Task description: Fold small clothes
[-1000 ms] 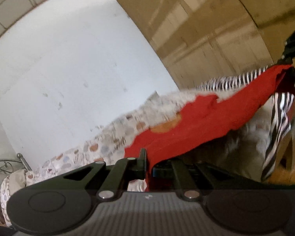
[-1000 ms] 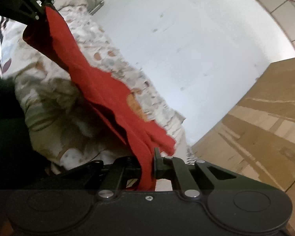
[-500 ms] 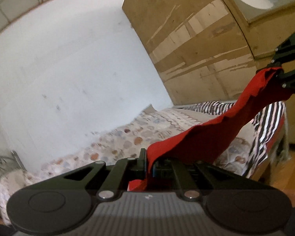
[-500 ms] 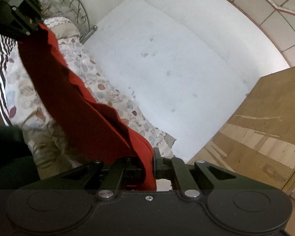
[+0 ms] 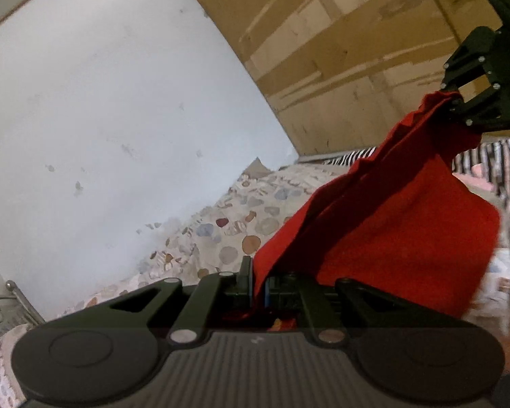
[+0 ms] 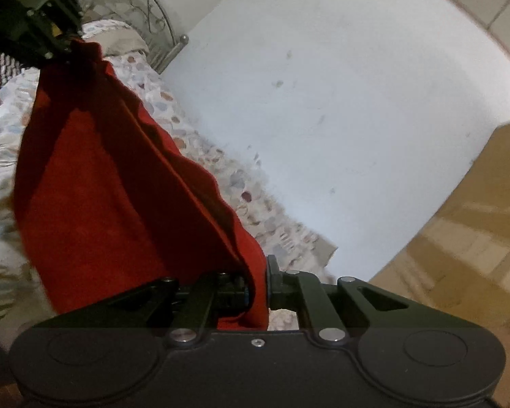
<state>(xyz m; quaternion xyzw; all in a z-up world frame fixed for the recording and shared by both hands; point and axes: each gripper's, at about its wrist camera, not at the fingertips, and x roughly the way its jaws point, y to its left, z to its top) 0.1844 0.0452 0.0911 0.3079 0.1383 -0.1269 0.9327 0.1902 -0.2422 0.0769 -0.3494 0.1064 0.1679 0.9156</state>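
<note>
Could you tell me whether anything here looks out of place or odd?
Nothing stands out. The red garment hangs bunched between the left gripper and the right gripper, above the patterned bedspread.

Pebble-print bedspread, striped cloth, white wall — wooden wardrobe

Two facing wrist views, shared bed
</note>
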